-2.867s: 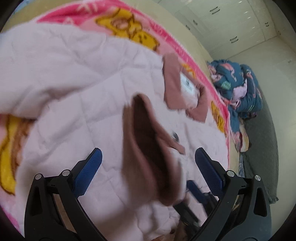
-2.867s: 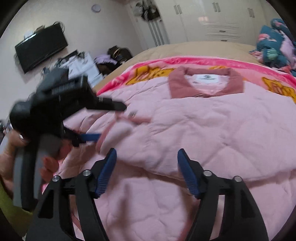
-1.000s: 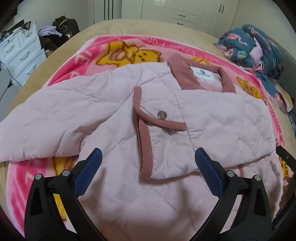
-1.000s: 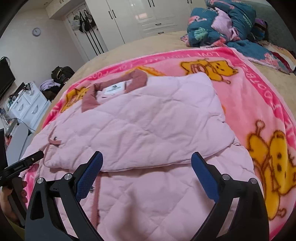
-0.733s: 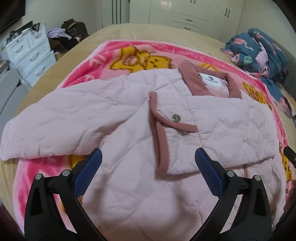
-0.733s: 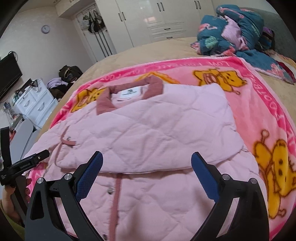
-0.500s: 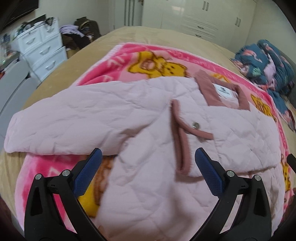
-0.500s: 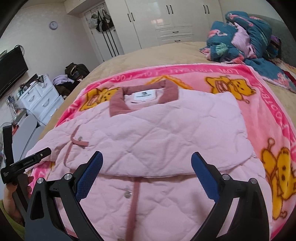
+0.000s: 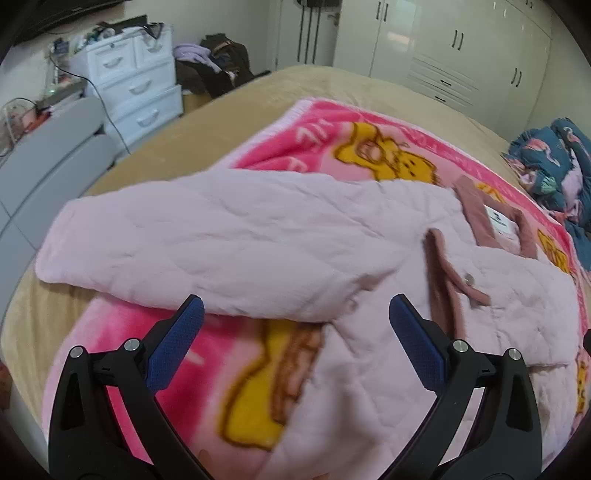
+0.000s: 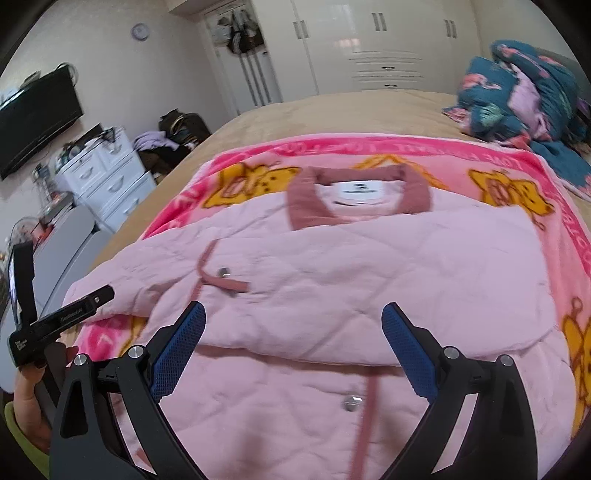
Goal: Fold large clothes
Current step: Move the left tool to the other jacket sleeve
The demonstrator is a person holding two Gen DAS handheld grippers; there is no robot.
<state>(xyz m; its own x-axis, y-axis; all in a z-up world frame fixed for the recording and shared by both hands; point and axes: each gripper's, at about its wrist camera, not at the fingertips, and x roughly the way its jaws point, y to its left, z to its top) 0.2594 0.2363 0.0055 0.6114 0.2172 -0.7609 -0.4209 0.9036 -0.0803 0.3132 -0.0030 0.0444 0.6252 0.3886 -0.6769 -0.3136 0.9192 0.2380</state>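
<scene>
Bedroom: tan bed (image 10: 325, 110) with a bright pink fleece blanket printed with yellow cartoon bears (image 10: 517, 162) spread on top. White wardrobe doors (image 10: 369, 44) on the far wall, black wall-mounted TV (image 10: 37, 118) and a round wall clock (image 10: 140, 31) at the left of the right wrist view.

One pale pink quilted jacket with a dusty-rose collar and placket (image 10: 351, 266) lies flat on the blanket, dead ahead of the right gripper (image 10: 291, 345), collar at the far end. One sleeve is folded across the chest; the other sleeve (image 9: 221, 251) stretches out flat ahead of the left gripper (image 9: 295, 341), its cuff end beyond the left jaw and past the blanket's edge. Two metal snaps show in the right view.

Around: one white drawer unit (image 9: 136, 88) far left, a dark heap of clothes and bags (image 9: 214, 70) beside it, one teal flamingo-print bundle (image 10: 524, 96) on the bed's far right corner. Nothing lies between the jaws and the jacket.

Both grippers: jaws spread wide, blue pads empty, above the fabric. The left hand (image 10: 29, 402) on its gripper handle shows low left in the right view.
</scene>
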